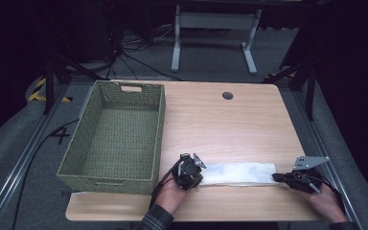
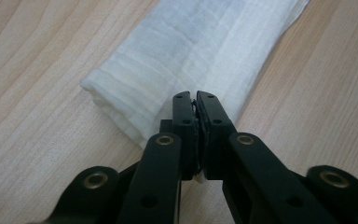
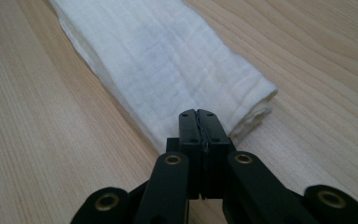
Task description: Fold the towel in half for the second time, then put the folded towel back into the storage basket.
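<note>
Pinching folded cloth [image 1: 239, 173] ends — both grippers [image 1: 197, 176] [image 1: 276, 177].

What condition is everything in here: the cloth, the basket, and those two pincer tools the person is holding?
White folded cloth strip: folded long, flat on the table, an end at each gripper.
Green woven basket: upright, empty.
Left gripper: fingers shut on the cloth's end.
Right gripper: fingers shut on the cloth's other end.
Light wooden table: bears basket and cloth.
</note>
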Available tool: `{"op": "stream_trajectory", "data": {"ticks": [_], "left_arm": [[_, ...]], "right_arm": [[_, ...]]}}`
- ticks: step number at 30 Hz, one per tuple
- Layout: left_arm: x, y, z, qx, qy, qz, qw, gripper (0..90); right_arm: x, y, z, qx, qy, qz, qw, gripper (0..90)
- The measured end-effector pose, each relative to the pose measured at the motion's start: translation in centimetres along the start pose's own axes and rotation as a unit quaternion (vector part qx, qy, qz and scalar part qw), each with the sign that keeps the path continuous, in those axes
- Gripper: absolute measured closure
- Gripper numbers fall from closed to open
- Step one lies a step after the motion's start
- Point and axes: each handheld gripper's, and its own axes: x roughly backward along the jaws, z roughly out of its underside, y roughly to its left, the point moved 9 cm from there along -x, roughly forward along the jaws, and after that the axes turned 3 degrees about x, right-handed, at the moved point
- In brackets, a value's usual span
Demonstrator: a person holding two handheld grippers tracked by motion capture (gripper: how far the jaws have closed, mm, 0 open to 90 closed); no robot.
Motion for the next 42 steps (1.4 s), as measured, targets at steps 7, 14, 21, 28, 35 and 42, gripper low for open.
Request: {"op": "stream_trajectory", "data": {"ticks": [7, 14, 21, 28, 35, 42], "left_arm": [[0.9, 0.0, -2.1, -0.016, -0.043, -0.003, 0.9989, 85.3], [0.4, 0.6, -3.8, -0.025, -0.048, -0.006, 0.9985, 89.6], [-1.2, 2.1, -6.0, -0.042, -0.045, -0.016, 0.9980, 89.6], [-3.7, 2.4, -6.1, -0.030, -0.016, 0.016, 0.9993, 89.6], [-3.4, 1.7, -4.9, -0.030, 0.001, 0.028, 0.9992, 89.6], [-2.5, 0.5, -3.2, -0.039, 0.005, 0.041, 0.9984, 89.5]], "right_arm": [[1.0, 0.6, -1.2, -0.012, -0.039, -0.003, 0.9992, 89.9], [-0.2, 2.5, -2.4, 0.000, -0.039, -0.031, 0.9987, 89.9], [-2.3, 3.8, -3.1, 0.020, -0.019, -0.047, 0.9985, 90.0], [-3.5, 4.0, -3.4, 0.029, -0.005, -0.048, 0.9984, 90.0], [-4.3, 3.2, -4.1, 0.031, 0.000, -0.038, 0.9988, 90.0], [-5.6, 1.9, -5.4, 0.029, -0.001, -0.028, 0.9992, 90.0]]}}
